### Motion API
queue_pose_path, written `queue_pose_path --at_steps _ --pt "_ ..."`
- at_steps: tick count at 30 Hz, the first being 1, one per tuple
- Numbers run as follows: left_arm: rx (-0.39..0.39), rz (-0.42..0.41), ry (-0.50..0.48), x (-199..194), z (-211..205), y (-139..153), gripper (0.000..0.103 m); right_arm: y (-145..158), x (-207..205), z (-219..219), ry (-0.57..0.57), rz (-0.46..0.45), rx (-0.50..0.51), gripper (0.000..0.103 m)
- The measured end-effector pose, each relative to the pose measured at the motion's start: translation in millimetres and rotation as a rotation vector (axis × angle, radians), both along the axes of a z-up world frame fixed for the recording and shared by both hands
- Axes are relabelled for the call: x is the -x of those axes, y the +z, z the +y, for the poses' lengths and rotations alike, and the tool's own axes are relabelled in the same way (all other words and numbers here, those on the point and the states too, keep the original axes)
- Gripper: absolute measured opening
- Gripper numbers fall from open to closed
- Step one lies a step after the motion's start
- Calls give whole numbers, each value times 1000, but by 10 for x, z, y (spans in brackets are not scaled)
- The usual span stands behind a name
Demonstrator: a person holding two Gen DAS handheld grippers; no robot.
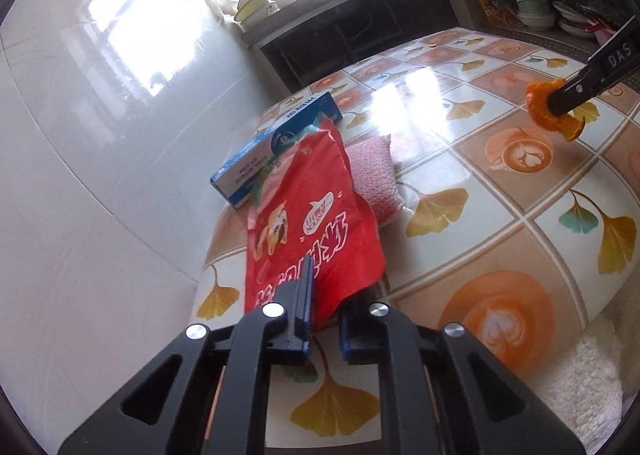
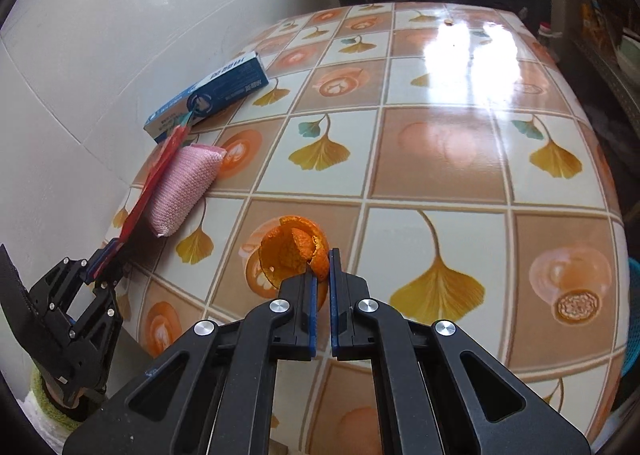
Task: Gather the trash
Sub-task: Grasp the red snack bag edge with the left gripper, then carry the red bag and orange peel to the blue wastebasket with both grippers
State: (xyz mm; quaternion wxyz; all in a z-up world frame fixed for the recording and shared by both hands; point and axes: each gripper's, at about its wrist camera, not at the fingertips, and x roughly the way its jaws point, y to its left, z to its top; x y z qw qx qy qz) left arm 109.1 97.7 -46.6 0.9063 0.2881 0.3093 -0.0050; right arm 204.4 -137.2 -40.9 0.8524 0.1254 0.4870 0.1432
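Pinching the near edge of a red snack wrapper [image 1: 312,223] between the blue pads of the left hand-held gripper [image 1: 322,297], jaws nearly closed on the thin foil. Gripping a curl of orange peel [image 2: 294,251] in the right hand-held gripper [image 2: 322,275], jaws closed on it, peel lifted clear of the desk [image 2: 440,159].

Judging the step: carrying both scraps off to a bin, none in view. Keeping the pinch firm on the wrapper, since slick foil slips easily; lifting before pulling back, so the far end is not dragging the pink sponge [image 2: 180,191] just to the right of the left hand-held gripper's line, or catching the blue box [image 1: 276,147] lying beyond it by the wall. Holding the peel level and steady, gripped only by one edge and likely to tear or drop if shaken.

Looking at the trash itself: wrapper flat, glossy, bright red with white lettering and a cartoon print, empty and limp, sticking straight out ahead of the left hand-held gripper, far end over the box. Peel cupped and ragged, deep orange outside, paler pith inside, sticking out just past the right fingertips.
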Motion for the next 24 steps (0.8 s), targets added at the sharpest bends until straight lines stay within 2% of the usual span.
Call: queue_pose_path --at_steps 3,9,15,18,21,24 --pt "-64 -35 13 101 -17 149 2 65 125 -185 -42 -18 -25 3" --pt "-194 -152 42 344 -31 505 1 162 320 -448 -87 -54 -83 3" --pt "-256 -266 62 631 -63 928 2 265 444 -567 -100 -104 -125 3" --pt "-205 -301 58 749 -110 1239 2 306 497 -645 -109 -122 -155 3" --pt "-95 -317 37 817 -134 1538 1 366 584 -772 -130 -145 -186 3" --pt "30 -325 -31 822 -303 1801 1 455 712 -982 -173 -181 -209 3"
